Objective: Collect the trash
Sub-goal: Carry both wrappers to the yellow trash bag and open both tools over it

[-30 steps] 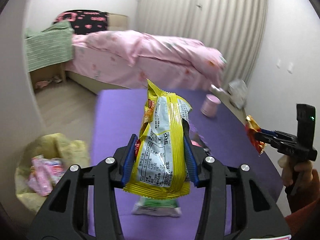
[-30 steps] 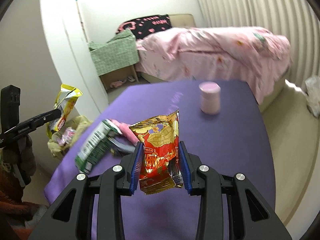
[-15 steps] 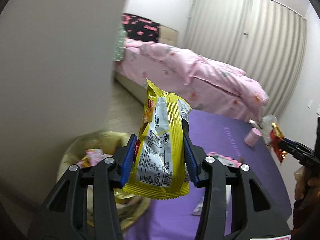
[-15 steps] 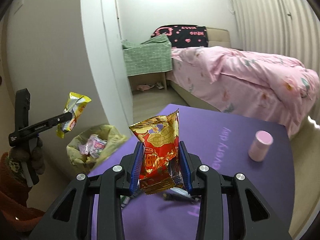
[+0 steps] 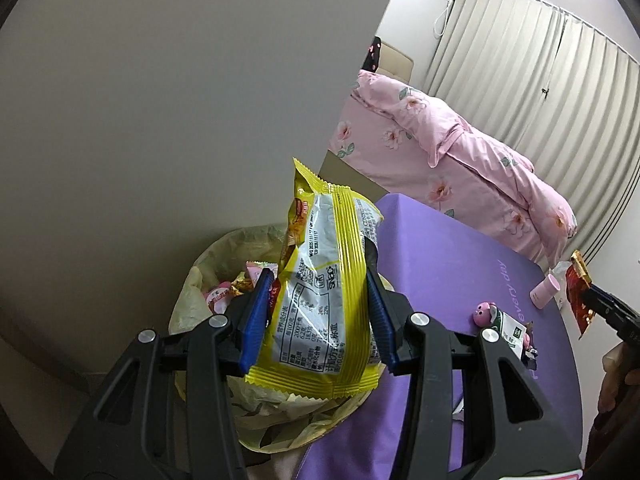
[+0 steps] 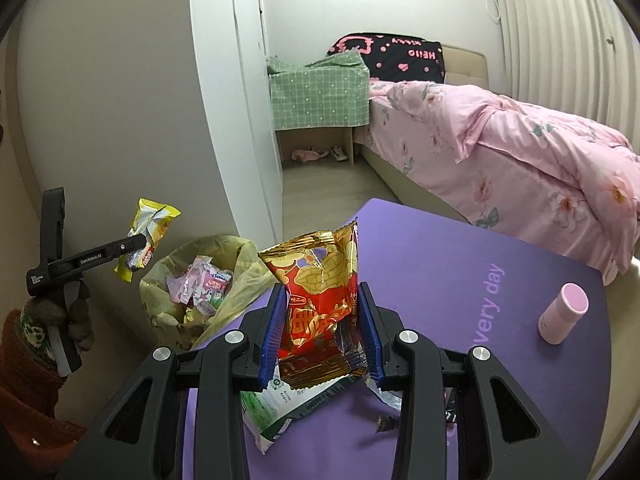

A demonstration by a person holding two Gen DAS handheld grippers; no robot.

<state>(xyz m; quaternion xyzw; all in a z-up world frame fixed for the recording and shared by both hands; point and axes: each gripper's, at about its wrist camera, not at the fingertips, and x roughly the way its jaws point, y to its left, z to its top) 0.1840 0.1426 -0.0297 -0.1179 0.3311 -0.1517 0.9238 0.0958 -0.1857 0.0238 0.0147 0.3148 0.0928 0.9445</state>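
Left tongs (image 5: 318,320) pinching yellow wrapper (image 5: 324,292) above bin bag rim (image 5: 208,256) — right tongs (image 6: 322,330) pinching red packet (image 6: 320,304) over purple table edge (image 6: 240,316).

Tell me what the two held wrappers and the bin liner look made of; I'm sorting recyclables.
Yellow wrapper: thin printed plastic film, glossy, crimped seal edges.
Red and gold wrapper: probably metallised foil laminate; it creases sharply and glints.
Bin liner: thin, soft, translucent yellowish plastic, wrinkled and slumped. Exact plastics can't be told.

The left gripper (image 5: 318,320) clamps a yellow snack bag (image 5: 324,300) in its jaws above the bin bag (image 5: 208,264).
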